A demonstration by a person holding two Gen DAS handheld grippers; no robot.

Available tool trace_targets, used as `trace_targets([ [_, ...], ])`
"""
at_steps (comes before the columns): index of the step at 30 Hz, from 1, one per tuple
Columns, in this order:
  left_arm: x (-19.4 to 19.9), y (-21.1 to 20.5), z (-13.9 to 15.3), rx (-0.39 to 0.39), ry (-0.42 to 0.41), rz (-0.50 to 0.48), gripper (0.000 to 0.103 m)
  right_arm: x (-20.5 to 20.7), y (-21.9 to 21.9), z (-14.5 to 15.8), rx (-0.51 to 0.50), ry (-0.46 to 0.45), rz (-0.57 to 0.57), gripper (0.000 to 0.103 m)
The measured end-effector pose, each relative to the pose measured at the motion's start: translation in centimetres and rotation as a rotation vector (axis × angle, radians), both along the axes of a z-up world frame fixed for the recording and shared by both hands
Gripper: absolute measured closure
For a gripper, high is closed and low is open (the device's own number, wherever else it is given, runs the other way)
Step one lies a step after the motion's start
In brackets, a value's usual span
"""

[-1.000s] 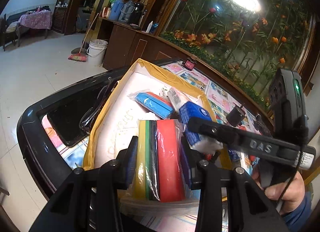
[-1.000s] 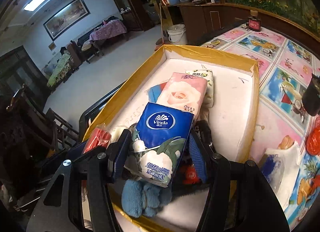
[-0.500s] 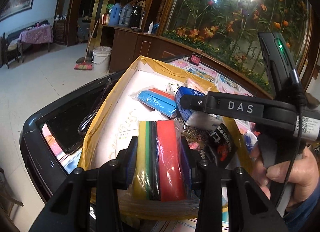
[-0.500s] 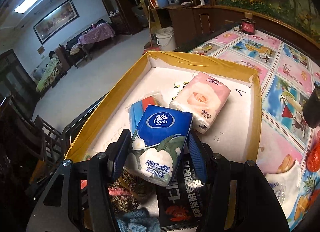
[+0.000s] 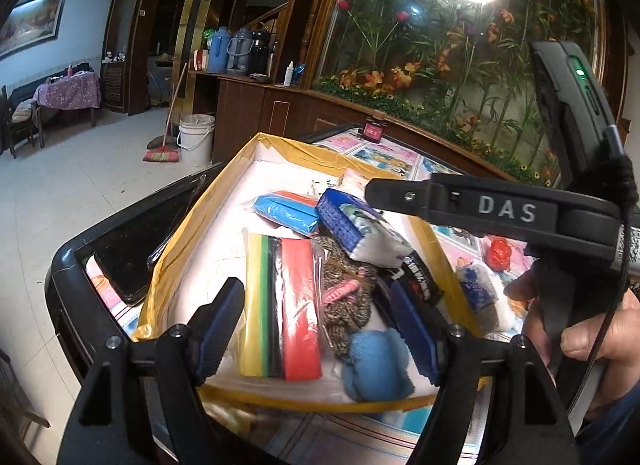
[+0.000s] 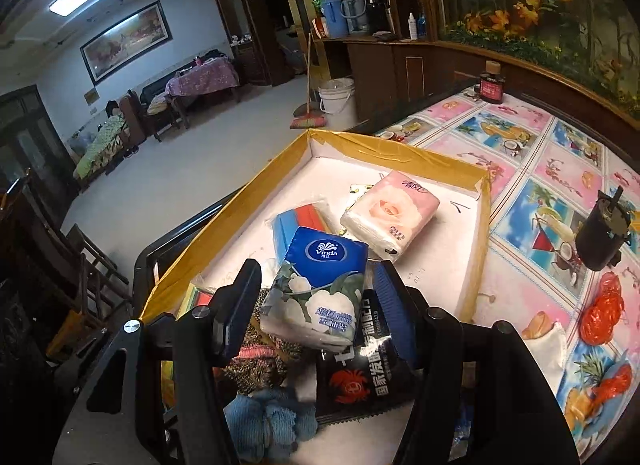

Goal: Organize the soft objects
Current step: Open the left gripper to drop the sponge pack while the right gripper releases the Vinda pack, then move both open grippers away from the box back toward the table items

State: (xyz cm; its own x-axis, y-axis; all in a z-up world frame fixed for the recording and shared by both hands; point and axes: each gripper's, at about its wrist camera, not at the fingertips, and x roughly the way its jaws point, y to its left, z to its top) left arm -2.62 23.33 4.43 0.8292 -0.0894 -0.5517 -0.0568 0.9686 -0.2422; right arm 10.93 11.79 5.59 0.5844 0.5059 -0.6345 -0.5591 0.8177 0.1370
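Two grippers are working over the tray (image 6: 478,225): left gripper (image 5: 320,325) is opening off the striped cloth pack (image 5: 282,305), while right gripper (image 6: 316,293) is clamping the Vinda tissue pack (image 6: 320,285), probably needing placement next.

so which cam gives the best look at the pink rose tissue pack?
Right wrist. The pink rose tissue pack lies fully visible in the yellow-rimmed box, print and all, beyond the blue Vinda pack. The left wrist view shows only a pale sliver of it behind the right tool's finger.
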Motion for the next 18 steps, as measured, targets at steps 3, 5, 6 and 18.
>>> trace_targets([
  [3, -0.7, -0.6, 0.5, -0.004, -0.006, 0.001, 0.027, -1.6, -1.5, 0.7, -0.005, -0.034, -0.008, 0.043],
  [5, -1.2, -1.1, 0.9, -0.012, -0.015, -0.002, 0.027, -2.5, -2.8, 1.1, 0.001, -0.052, -0.011, 0.043],
  [6, -1.5, -1.4, 1.0, -0.015, -0.020, -0.005, 0.027, -3.1, -3.6, 1.1, 0.007, -0.055, -0.014, 0.043],
  [18, -4.5, -11.9, 0.7, 0.039, -0.064, -0.166, 0.026, -8.7, -17.7, -0.8, 0.194, -0.002, 0.014, 0.043],
])
